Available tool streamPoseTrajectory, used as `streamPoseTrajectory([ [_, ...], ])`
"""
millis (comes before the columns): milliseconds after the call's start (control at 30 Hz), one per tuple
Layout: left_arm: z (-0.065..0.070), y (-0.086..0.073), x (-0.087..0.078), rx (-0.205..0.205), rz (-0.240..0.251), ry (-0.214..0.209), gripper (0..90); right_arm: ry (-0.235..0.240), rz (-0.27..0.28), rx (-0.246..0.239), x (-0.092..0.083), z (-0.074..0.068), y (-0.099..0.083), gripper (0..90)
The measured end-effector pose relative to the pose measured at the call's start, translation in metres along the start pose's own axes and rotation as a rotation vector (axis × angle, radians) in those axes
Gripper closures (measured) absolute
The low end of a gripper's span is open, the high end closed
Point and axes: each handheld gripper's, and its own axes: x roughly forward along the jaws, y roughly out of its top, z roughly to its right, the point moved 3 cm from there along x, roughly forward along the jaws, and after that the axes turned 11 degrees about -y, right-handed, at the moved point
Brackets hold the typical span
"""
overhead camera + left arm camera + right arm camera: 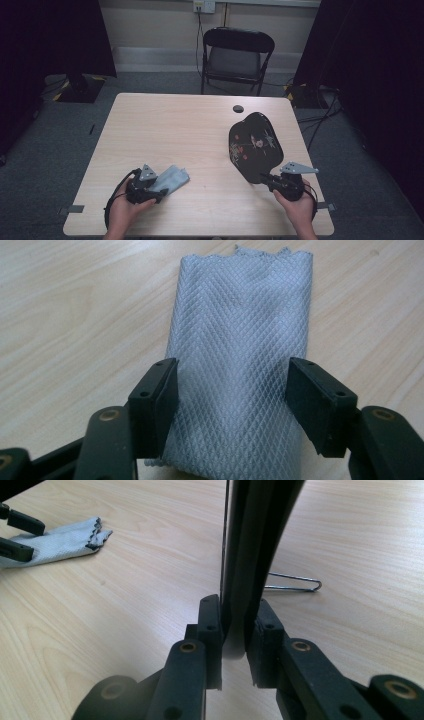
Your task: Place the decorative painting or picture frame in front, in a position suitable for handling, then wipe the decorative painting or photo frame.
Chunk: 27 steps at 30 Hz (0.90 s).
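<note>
A folded grey mesh cloth point(172, 179) point(240, 330) lies flat near the table's front left. My left gripper point(159, 192) point(232, 390) is open, one jaw at each long edge of the cloth and the cloth between them. A black flat board with a red and white pattern point(255, 142) point(255, 540) stands tilted at the right. My right gripper point(266, 178) point(235, 625) is shut on its lower edge. In the right gripper view, the cloth point(62, 542) lies far left and a thin wire stand point(295, 584) shows behind the board.
The light wooden table point(165, 125) has a small black round cap point(238, 108) near its far edge. A black folding chair point(237, 55) stands behind the table. Dark curtains hang at both sides.
</note>
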Motion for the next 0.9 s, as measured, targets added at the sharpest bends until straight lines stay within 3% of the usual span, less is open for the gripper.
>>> streamPoseTrajectory([
  [267, 0.001, -0.0003, 0.0007, -0.014, -0.006, -0.008, 40.6, -0.007, -0.003, 0.005, 0.0, -0.0012, 0.0007, 78.8],
  [300, 0.0014, 0.0, 0.0003, -0.01, -0.01, -0.01, 45.8, -0.007, -0.001, 0.006, 0.0, -0.0017, 0.0005, 78.6],
  [500, 0.0031, 0.0014, -0.0003, -0.013, -0.015, -0.027, 57.0, -0.006, 0.002, 0.018, 0.0005, -0.0023, 0.0013, 76.4],
  [633, 0.0066, 0.0019, -0.0002, -0.015, -0.025, -0.057, 73.1, -0.007, 0.006, 0.012, 0.0004, -0.0019, 0.0022, 77.5],
  [900, 0.0092, 0.0037, 0.0009, -0.049, -0.023, -0.051, 77.1, -0.005, 0.016, 0.014, 0.0003, -0.001, 0.0015, 78.2],
])
